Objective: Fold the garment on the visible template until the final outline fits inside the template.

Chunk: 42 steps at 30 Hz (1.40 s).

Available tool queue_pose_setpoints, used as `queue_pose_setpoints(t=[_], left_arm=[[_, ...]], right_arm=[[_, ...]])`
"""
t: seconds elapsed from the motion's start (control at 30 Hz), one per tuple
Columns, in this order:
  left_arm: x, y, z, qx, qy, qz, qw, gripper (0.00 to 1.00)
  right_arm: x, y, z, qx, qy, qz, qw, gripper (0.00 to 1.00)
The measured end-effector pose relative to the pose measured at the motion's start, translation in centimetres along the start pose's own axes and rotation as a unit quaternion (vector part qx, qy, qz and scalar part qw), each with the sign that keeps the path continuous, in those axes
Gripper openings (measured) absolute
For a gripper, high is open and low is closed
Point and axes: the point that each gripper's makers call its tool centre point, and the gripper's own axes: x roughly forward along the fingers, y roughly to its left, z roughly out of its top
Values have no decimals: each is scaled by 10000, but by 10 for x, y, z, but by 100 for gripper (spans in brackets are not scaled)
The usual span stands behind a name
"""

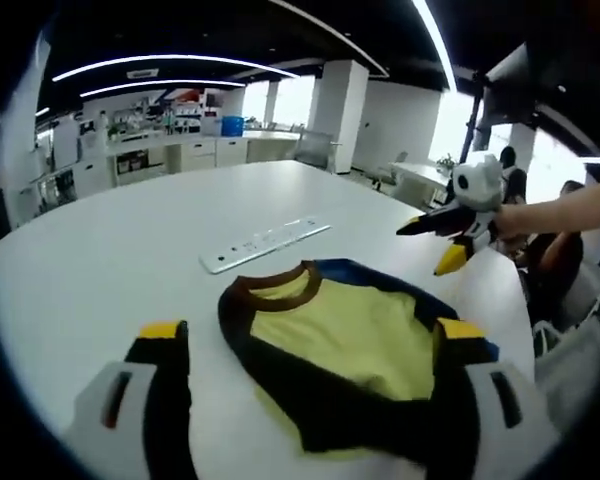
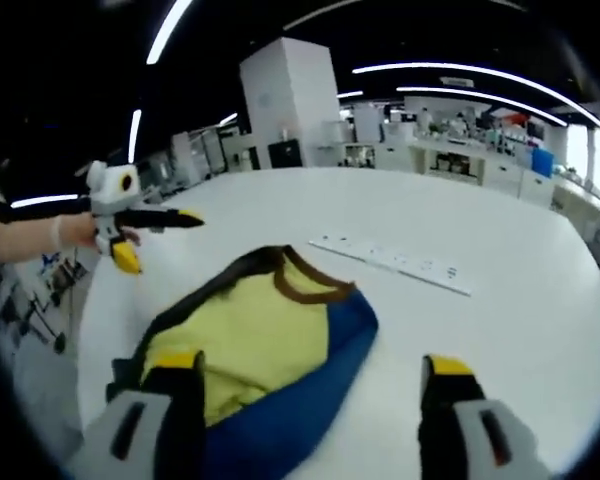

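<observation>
Both the left hand-held gripper [image 1: 315,395] and right hand-held gripper [image 2: 310,410] hover released, seemingly above the folded garment [image 1: 355,345].

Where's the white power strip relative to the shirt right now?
The white power strip lies flat on the white table just beyond the shirt's brown collar in the left gripper view; in the right gripper view it sits beyond the collar, toward the right.

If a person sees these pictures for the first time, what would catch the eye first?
Probably the yellow garment with dark and blue sides and a brown collar, lying on the white table near both pairs of open jaws. Beyond it lies a white power strip, and the right gripper hangs above the table's edge.
</observation>
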Motion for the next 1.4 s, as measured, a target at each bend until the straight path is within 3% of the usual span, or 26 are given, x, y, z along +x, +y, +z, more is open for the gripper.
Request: queue_pose_setpoints(t=[0.27,0.63,0.93,1.07,1.13,1.2,1.4], left_arm=[[-38,-28,-10,-35,-82,54,9999,95],[-82,-44,-34,-229,-171,192,9994,92],[-111,-70,-43,-287,-325,264,9987,92],[-124,-69,-50,-211,-289,313,9989,92],[-129,-79,-52,-204,-281,327,9989,92],[-132,-73,-50,-226,-310,357,9986,91],[-141,-82,-49,-211,-417,391,9981,91]], right_arm=[[-33,7,-22,124,-10,-132,9998,85],[-70,26,-51,350,-75,-203,9992,80],[-92,57,-87,413,-4,-145,9990,79],[-95,61,-89,448,-32,-137,9989,78],[-100,66,-92,429,-21,-141,9990,78],[-102,69,-92,424,-36,-123,9990,78],[-107,76,-92,317,-45,-84,9995,77]])
